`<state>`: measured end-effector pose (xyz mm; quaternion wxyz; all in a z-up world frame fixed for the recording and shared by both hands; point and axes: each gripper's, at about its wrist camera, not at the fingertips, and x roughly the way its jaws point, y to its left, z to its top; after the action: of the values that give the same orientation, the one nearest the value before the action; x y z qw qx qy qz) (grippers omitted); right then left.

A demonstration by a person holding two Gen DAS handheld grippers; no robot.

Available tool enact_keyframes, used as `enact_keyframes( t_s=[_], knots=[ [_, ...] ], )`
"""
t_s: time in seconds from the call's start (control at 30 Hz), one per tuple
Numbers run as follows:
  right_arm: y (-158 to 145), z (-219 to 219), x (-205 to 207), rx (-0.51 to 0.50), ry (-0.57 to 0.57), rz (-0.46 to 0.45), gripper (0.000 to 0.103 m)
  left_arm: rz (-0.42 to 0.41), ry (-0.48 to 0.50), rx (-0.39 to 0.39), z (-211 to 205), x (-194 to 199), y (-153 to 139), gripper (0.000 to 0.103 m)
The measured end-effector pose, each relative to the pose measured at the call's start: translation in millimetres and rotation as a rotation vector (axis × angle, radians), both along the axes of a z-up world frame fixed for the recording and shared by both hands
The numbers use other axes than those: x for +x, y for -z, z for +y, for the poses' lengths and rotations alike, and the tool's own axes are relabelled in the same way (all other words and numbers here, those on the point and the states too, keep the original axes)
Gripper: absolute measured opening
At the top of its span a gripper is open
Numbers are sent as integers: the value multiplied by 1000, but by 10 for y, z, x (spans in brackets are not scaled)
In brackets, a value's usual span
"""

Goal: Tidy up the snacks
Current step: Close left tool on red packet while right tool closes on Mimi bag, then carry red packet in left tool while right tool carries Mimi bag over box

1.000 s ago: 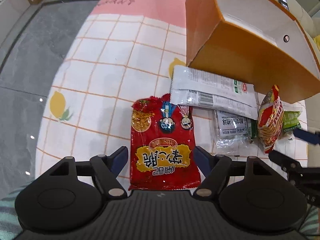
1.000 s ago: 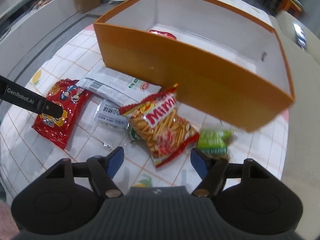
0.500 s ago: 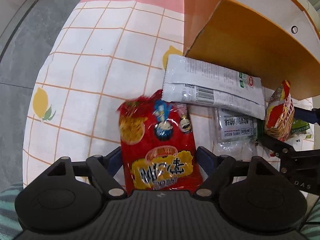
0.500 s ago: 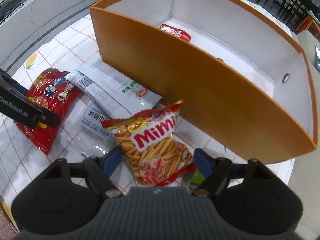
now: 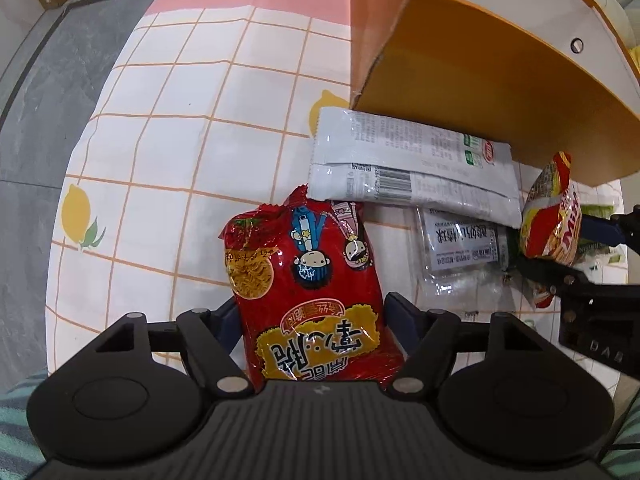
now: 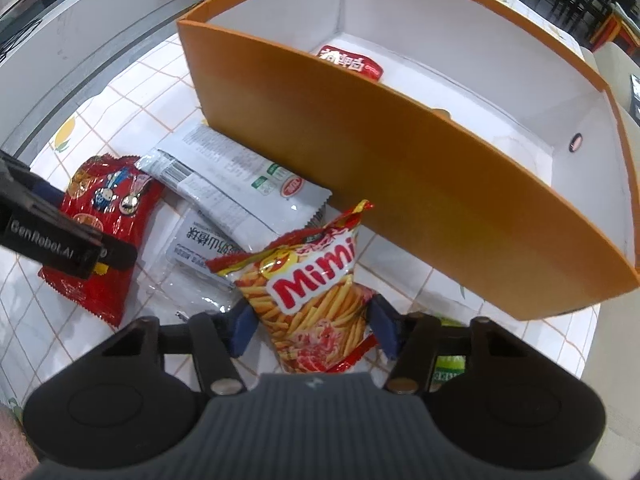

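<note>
Two handheld grippers point down at a table (image 5: pixel 168 92) covered by a white cloth with orange grid lines and lemon prints.

The left gripper (image 5: pixel 310 316) straddles a red noodle-snack bag (image 5: pixel 308 280). The bag is glossy and crinkled, with two cartoon children, a round picture of dry noodles and a yellow label with Chinese characters. The jaws are closing on its lower half, the blue pads right at its two side edges. Its top end tilts up off the cloth.

The right gripper (image 6: pixel 316 330) straddles a Mimi bag (image 6: pixel 316 292), red and yellow with pictured fries and white lettering. Its jaws are closing too, both blue pads pressing the bag's sides, and the bag stands up with its crimped top raised.

Between the two bags lies a long white packet (image 6: pixel 236 188) with a barcode and a red oval logo, its back face up, partly overlapping a clear packet with dark Chinese text (image 6: pixel 204 248). A green packet (image 6: pixel 450 368) peeks out behind the right gripper's right finger.

Just behind the snacks stands a large orange box (image 6: pixel 400 184) with a white inside, open on top. A red packet (image 6: pixel 352 62) already lies on its floor.
</note>
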<state>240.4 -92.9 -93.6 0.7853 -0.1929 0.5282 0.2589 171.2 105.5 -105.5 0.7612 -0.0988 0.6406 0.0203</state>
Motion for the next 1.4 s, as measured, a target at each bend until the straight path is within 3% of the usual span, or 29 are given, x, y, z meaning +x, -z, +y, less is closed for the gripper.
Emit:
enact_keyframes(
  t_s=[0.3, 0.97, 1.17, 1.4],
  knots=[
    [-178, -28, -193, 40, 78, 10, 49, -44, 7, -4, -64, -180, -238, 78],
    [-582, -400, -890, 139, 219, 65, 45, -201, 162, 3, -533, -694, -976, 77],
    [-866, -564, -899, 146, 214, 33, 45, -257, 265, 9, -774, -629, -1231, 77],
    [-1245, -722, -564, 177, 196, 26, 44, -319, 335, -21, -928, -275, -1584, 77]
  ],
)
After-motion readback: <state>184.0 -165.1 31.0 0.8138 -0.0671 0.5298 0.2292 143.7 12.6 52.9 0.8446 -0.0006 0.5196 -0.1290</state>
